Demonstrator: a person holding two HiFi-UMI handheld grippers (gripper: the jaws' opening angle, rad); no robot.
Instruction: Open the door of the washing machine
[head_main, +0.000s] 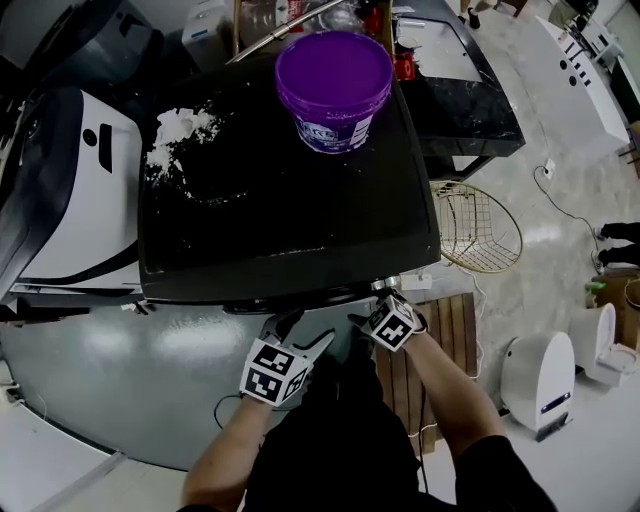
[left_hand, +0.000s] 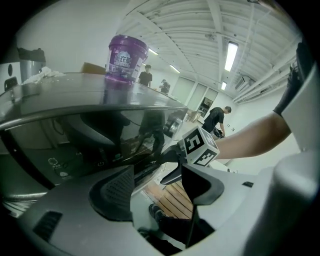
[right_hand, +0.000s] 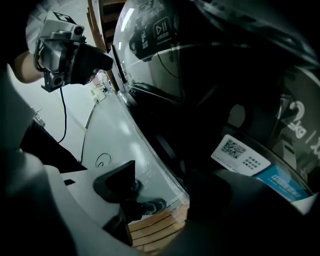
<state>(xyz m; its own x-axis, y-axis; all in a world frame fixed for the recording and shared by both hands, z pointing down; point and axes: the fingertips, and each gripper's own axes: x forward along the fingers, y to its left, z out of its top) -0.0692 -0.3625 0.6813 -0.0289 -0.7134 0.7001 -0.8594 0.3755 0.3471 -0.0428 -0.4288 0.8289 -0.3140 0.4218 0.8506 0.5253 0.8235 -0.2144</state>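
The black washing machine (head_main: 290, 220) fills the middle of the head view, seen from above. Both grippers hang just below its front edge. My left gripper (head_main: 303, 332) is open with nothing between its fingers; in the left gripper view (left_hand: 157, 192) it faces the dark control panel (left_hand: 60, 160), and the right gripper's marker cube (left_hand: 200, 146) shows beyond. My right gripper (right_hand: 167, 192) is against the dark round door (right_hand: 210, 100). The door's clear rim (right_hand: 150, 160) runs between its jaws, and a gap shows beside the left finger (right_hand: 117, 182).
A purple bucket (head_main: 333, 85) and spilled white powder (head_main: 180, 130) sit on the machine's top. A white machine (head_main: 70, 190) stands at the left, a gold wire basket (head_main: 480, 225) at the right. Wooden slats (head_main: 440, 350) lie under my right arm, and a cable (head_main: 225, 405) trails on the floor.
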